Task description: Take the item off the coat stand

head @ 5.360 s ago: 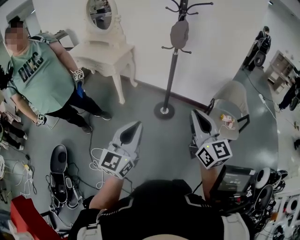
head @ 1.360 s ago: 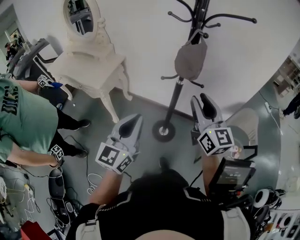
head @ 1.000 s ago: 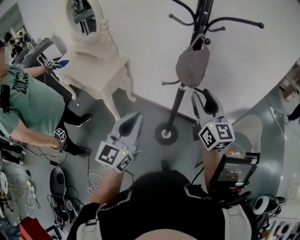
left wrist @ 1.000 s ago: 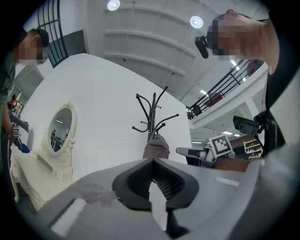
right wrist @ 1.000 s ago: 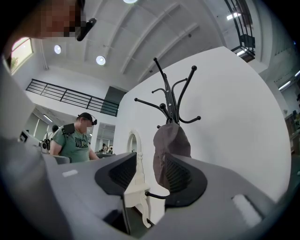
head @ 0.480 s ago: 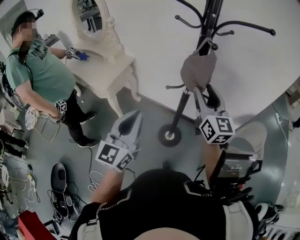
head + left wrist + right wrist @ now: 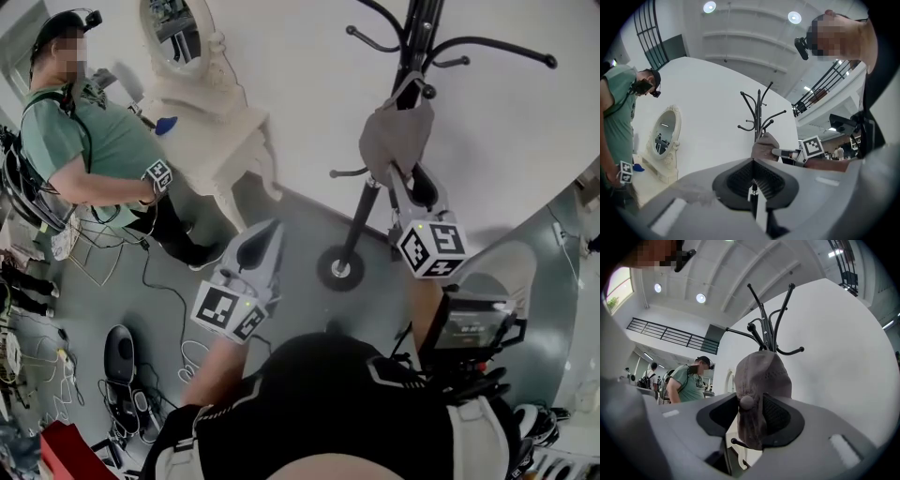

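Observation:
A grey-brown cap (image 7: 396, 131) hangs from a hook of the black coat stand (image 7: 361, 220), which stands against a white wall. My right gripper (image 7: 412, 178) reaches up to the cap's lower part. In the right gripper view the cap (image 7: 761, 385) hangs between the jaws of that gripper (image 7: 751, 417); they have just been closing, and a gap still shows on the left side. My left gripper (image 7: 267, 234) hangs lower and to the left, shut and empty, pointing at the stand (image 7: 758, 108) and the cap (image 7: 765, 146).
A person in a green T-shirt (image 7: 94, 141) stands at the left beside a white dressing table (image 7: 225, 141) with an oval mirror. Cables and gear (image 7: 122, 347) lie on the grey floor at lower left. The stand's round base (image 7: 337, 270) sits just ahead of me.
My right gripper has moved forward from below the cap until the cap's lower part lies between its jaws. The person in green has shifted beside the dressing table. My left gripper has barely moved.

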A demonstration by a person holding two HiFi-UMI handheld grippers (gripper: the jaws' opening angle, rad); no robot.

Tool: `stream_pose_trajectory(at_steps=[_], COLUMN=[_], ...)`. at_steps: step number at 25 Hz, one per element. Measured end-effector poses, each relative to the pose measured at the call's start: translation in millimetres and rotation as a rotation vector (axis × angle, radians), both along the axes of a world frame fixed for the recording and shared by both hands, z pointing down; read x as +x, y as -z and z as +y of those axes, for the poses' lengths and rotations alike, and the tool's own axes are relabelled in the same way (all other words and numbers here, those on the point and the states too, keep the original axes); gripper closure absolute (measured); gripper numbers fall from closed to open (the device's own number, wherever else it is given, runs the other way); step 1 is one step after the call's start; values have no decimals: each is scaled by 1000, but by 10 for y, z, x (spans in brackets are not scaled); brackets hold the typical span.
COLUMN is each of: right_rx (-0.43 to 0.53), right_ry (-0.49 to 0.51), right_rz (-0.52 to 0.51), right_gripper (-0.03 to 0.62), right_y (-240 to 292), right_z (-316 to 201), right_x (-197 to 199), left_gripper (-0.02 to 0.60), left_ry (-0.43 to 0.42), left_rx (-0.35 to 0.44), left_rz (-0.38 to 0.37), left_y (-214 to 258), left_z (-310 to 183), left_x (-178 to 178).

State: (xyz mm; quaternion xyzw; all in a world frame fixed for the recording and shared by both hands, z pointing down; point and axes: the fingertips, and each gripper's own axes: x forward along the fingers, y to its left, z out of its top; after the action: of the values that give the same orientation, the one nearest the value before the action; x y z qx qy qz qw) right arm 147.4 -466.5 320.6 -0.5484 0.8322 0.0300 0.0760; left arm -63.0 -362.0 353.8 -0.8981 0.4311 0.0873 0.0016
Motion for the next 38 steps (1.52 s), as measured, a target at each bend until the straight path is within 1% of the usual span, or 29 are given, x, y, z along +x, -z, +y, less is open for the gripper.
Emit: stream_pose_trajectory(at_steps=[4, 10, 15, 22, 38], right_rx=[13, 23, 49, 76, 171], right_ry=[-2, 9, 14, 9, -2], right_rz=[-6, -19, -38, -36, -49], right_gripper=[466, 485, 494, 500, 510], right_y=[30, 66, 189, 298, 691], right_z=[-11, 14, 68, 97, 259], right_x=[8, 3, 8, 28, 135], left_gripper=[575, 575, 575, 575, 575], left_ry=[-1, 4, 5, -3, -26], left_rx=[-5, -9, -14, -14, -12], left_rz=[-1, 2, 5, 10, 16], left_y=[-18, -42, -46, -65, -86], left_z=[4, 25, 47, 29, 3], left_x=[22, 11, -21, -25, -9])
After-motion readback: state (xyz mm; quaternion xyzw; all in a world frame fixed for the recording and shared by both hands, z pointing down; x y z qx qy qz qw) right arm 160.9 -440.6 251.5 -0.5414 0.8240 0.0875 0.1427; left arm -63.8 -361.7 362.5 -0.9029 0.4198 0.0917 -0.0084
